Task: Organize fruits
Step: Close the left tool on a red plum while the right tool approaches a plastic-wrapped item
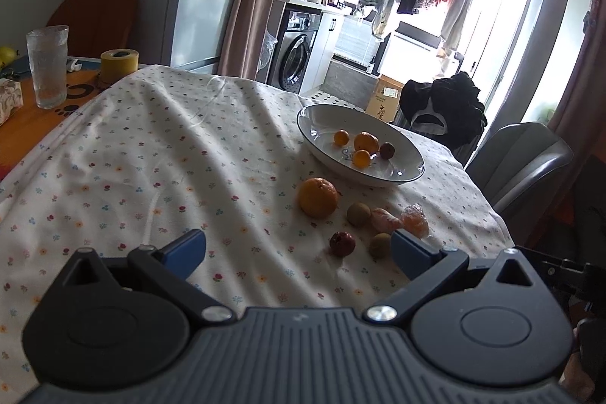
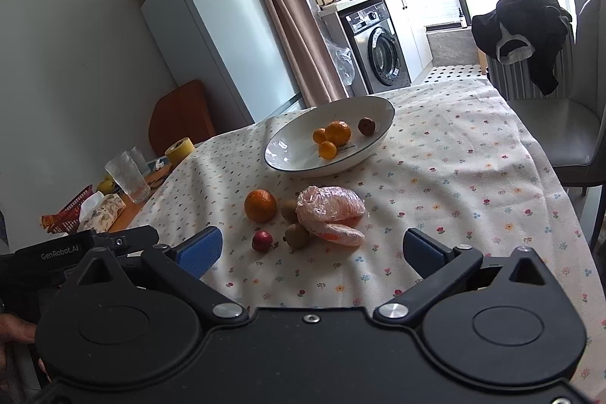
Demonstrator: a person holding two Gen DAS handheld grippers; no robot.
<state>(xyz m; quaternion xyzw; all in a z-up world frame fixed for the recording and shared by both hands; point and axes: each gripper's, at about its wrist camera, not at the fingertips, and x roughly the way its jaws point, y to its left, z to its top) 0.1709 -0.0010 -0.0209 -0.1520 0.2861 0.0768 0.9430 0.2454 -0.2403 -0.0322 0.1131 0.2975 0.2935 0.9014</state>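
**Left wrist view: both claws spread above loose fruit**

Left wrist camera shows the left gripper [image 1: 297, 250] held low over the flowered tablecloth [image 1: 151, 158], its blue pads wide apart and gripping nothing. Just ahead lie an orange [image 1: 318, 197], a red fruit [image 1: 342, 244], two brownish-green fruits [image 1: 358, 213] and peeled segments in plastic wrap [image 1: 414, 221], clustered close together. Beyond them sits the white bowl [image 1: 325, 112], holding three small orange fruits and one dark one.

From the right wrist camera, the right gripper [image 2: 312, 250] hovers level, likewise spread and empty, facing the same cluster: orange [image 2: 260, 205] at left, red fruit [image 2: 262, 240] nearest, wrapped segments [image 2: 330, 205] at right. A drinking glass [image 1: 48, 67] and yellow tape roll [image 1: 119, 65] stand at far left.
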